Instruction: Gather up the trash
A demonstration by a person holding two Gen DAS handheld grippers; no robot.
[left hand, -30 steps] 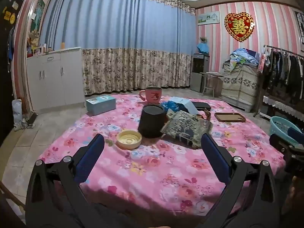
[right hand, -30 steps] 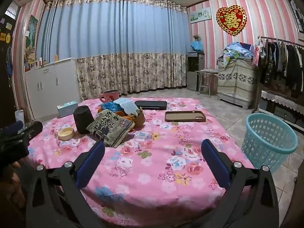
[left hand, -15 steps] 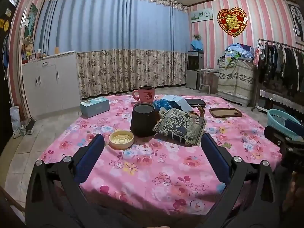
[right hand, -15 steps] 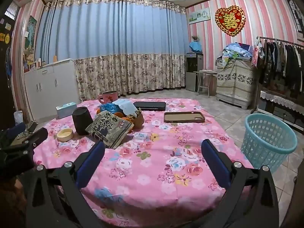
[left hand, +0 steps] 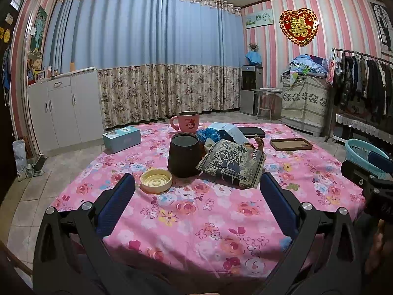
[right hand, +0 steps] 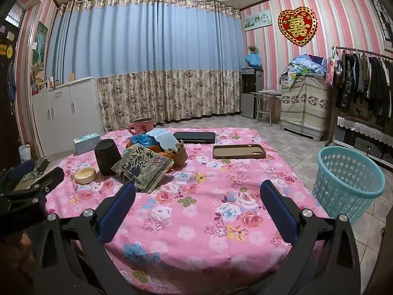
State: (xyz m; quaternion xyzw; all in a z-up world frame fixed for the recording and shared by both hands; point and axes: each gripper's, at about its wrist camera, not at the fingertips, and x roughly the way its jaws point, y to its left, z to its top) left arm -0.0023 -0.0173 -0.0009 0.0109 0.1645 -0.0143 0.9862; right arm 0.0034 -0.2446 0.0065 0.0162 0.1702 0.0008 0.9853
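My left gripper point(left hand: 196, 189) hangs above the near edge of the table point(left hand: 196, 221), both blue fingers point(left hand: 115, 204) spread wide with nothing between them. My right gripper point(right hand: 197, 196) hangs the same way over its own side, jaws parted and empty. On the pink floral cloth, the trash sits in a cluster toward the far left: a flattened dark snack bag point(right hand: 143, 168) printed with white characters leans tilted against a small brown basket point(right hand: 180, 156), its long axis running from near-left up toward far-right, lower corner resting on the cloth. Just left of it stands a black cup point(right hand: 106, 157), upright, and beside that a cream lid point(right hand: 84, 174) lying flat (rim upward). Blue crumpled plastic point(right hand: 141, 140) and a pale paper piece point(right hand: 167, 139) top the basket; a pink mug point(right hand: 141, 126) stands behind. A phone case point(right hand: 239, 151) lies flat, well apart. The turquoise wastebasket point(right hand: 348, 182) stands on the floor, off the table's right side.
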